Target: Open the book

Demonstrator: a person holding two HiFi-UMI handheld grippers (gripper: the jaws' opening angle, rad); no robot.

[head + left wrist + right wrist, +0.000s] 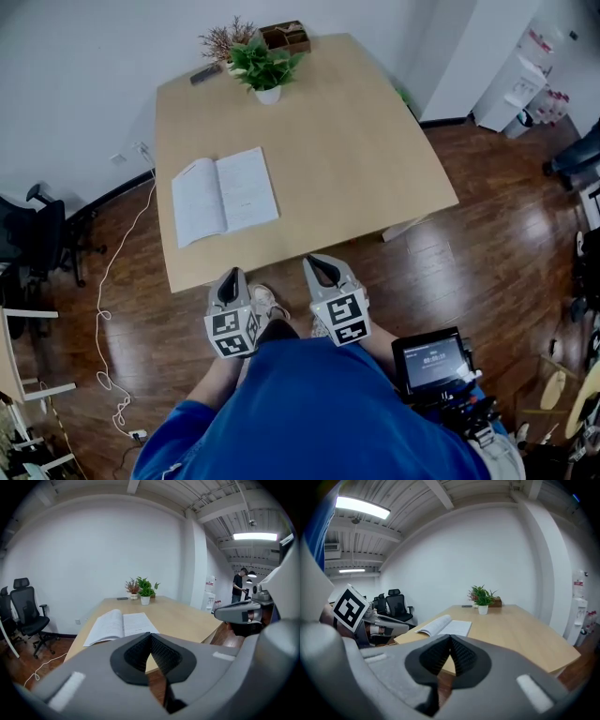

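The book [223, 196] lies open, white pages up, on the left part of the light wooden table [356, 159]. It shows ahead of the jaws in the left gripper view as the book [119, 625] and in the right gripper view as the book [443, 626]. Both grippers hang off the table's near edge, above the floor, close to the person's body. My left gripper [229, 282] is shut and holds nothing. Beside it, my right gripper [320, 268] is shut and empty too, its pads meeting in its own view [450, 654].
A potted green plant [265, 71], a dried plant, a small wooden box [286, 37] and a dark remote [205, 74] stand at the table's far edge. A black office chair [42, 234] and a white cable [111, 309] are on the floor at left. A person [239, 585] stands far off.
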